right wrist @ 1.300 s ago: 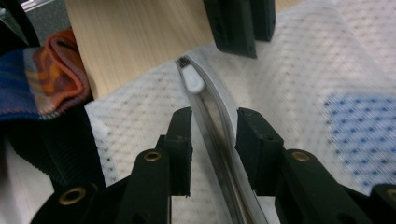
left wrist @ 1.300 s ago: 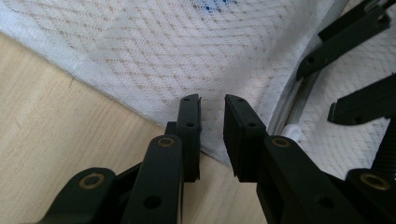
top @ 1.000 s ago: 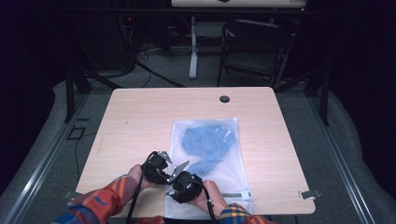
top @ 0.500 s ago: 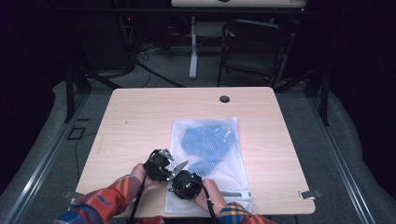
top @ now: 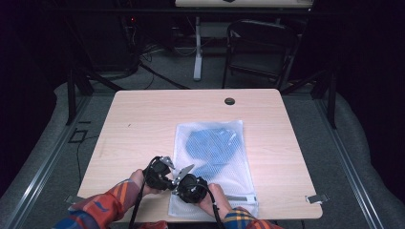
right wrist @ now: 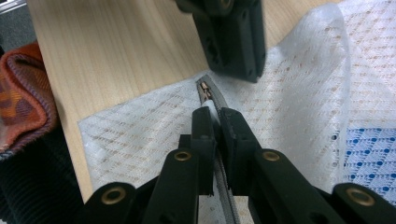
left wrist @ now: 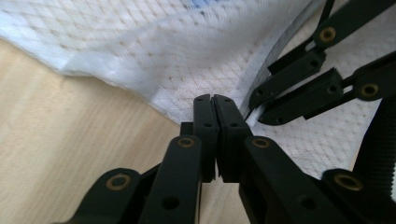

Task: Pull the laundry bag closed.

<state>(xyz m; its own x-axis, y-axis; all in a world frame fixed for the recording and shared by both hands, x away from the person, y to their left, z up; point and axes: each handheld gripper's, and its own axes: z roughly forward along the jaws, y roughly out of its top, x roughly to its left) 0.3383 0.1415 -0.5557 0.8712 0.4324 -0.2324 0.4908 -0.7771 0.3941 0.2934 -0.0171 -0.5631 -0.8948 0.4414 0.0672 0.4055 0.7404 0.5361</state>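
Observation:
A white mesh zip bag (top: 217, 188) lies flat on the wooden table (top: 143, 124), with a blue garment (top: 212, 148) inside it. Both grippers meet at the bag's near left corner. My left gripper (top: 172, 180) (left wrist: 215, 100) is shut, its tips pinching the mesh (left wrist: 154, 56) at the bag's edge. My right gripper (top: 179, 185) (right wrist: 211, 112) is shut on the white pull of the zipper slider (right wrist: 204, 88), along the grey zipper tape. The left gripper's jaws also hang over the zipper's end in the right gripper view. A plaid sleeve (right wrist: 21, 93) shows at the left.
A round cable hole (top: 229, 101) sits near the table's far edge. Metal clips (top: 316, 198) stick out at the near corners. A dark chair (top: 260, 43) and cables stand on the floor beyond the table. Bare wood lies left of the bag.
Almost nothing differs. Both grippers stay together at the bag's near left corner; the right one has crept very slightly away from the person.

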